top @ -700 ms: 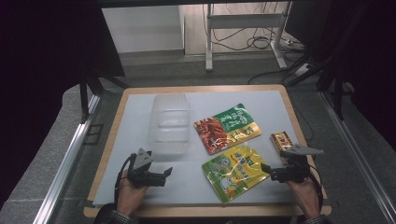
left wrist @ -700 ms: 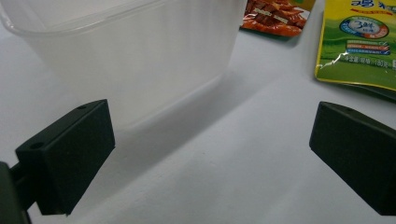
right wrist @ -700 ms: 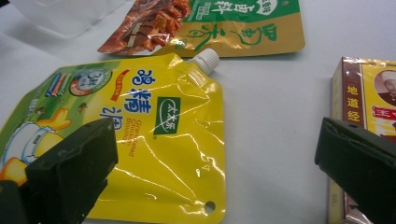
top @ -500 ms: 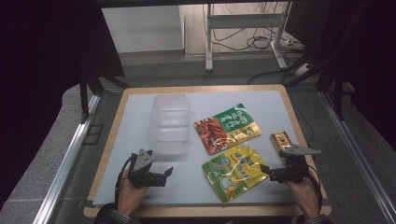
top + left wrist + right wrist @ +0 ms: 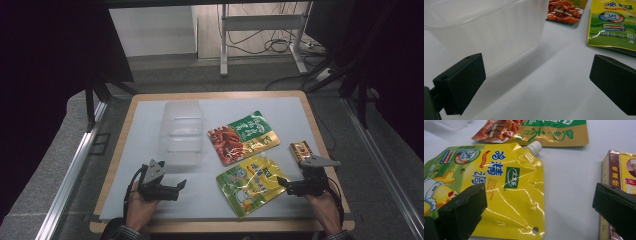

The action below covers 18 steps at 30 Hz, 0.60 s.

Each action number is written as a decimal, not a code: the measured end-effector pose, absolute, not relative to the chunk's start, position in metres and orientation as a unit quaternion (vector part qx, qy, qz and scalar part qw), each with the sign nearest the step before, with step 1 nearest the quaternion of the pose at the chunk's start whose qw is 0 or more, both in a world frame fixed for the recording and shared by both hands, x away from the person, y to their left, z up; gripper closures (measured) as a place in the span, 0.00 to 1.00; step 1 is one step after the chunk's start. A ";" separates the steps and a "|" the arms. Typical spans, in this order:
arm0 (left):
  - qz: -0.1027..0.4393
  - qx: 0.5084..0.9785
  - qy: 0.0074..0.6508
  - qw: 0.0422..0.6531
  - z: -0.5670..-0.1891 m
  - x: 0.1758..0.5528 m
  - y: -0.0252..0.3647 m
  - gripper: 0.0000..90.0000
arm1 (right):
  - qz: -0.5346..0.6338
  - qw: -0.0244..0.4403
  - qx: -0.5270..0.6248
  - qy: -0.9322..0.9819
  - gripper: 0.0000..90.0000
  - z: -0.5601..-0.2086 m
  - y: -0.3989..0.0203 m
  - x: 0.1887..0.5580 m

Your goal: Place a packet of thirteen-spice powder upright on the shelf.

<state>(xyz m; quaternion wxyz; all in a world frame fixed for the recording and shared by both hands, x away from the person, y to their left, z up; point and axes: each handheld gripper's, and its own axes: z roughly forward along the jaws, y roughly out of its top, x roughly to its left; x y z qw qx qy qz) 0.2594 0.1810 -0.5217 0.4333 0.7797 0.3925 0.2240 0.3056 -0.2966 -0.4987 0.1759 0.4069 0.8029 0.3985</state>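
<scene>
Left gripper [image 5: 175, 188] hovers agape near tub [image 5: 181, 131]; right gripper [image 5: 285, 185] agape beside yellow pouch [image 5: 248, 183].

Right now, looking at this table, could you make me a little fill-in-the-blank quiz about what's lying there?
1. The clear plastic container has ____ inside it.
2. The yellow pouch has a white screw ____ at one corner.
3. The left gripper holds its jaws ____.
4. The small box lies nearest the ____ gripper.

Missing words: nothing; cap; open; right

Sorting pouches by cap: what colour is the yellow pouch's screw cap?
White; the yellow pouch's screw cap shows best in the right gripper view.
</scene>
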 end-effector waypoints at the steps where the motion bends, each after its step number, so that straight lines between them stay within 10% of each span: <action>1: 0.224 0.780 0.393 0.433 -0.521 0.259 0.181 0.00 | 0.400 0.177 0.407 0.802 0.00 -0.498 -0.297 0.306; 18: 0.227 0.786 0.384 0.428 -0.518 0.256 0.175 0.00 | 0.400 0.185 0.404 0.802 0.00 -0.497 -0.297 0.305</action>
